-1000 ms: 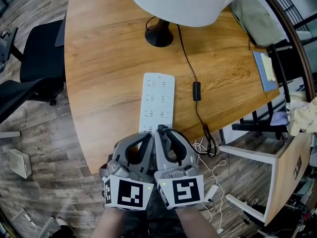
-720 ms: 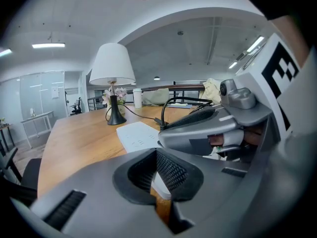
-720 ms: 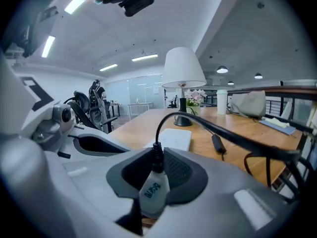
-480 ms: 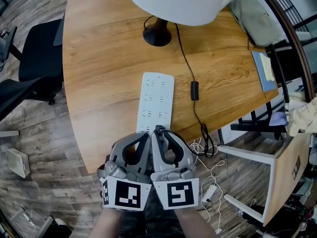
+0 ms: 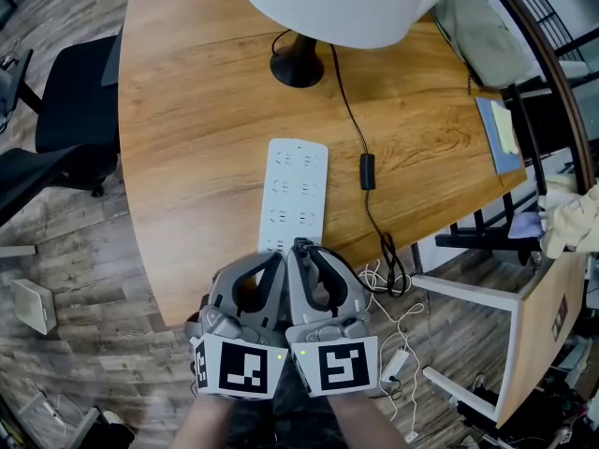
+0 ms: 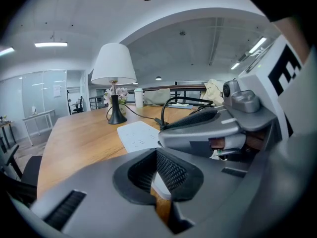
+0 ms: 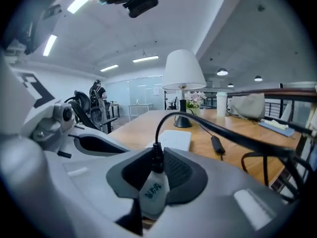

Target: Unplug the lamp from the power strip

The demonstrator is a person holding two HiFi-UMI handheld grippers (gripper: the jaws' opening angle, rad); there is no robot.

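Extraction is in hand: the right gripper [image 7: 156, 175], lower centre, clamps the white plug on its black cord [image 7: 151, 195] at the near end of the long white power strip [image 5: 298, 190]. The left gripper [image 6: 157, 175] sits alongside, jaws narrowly apart and empty. Next, I judge, a straight pull away.

My head camera looks steeply down from above on the wooden table [image 5: 206, 110], with my left claw [image 5: 271, 253] and right claw [image 5: 304, 246] close under it at the bottom edge. Each claw's camera rides low just behind its own jaws and looks nearly level along the tabletop — the right one so near that the plug [image 7: 152, 192] looms in front. All three views share the power strip [image 5: 298, 190] and the lamp [image 5: 337, 3] beyond — seen from above or from the side.
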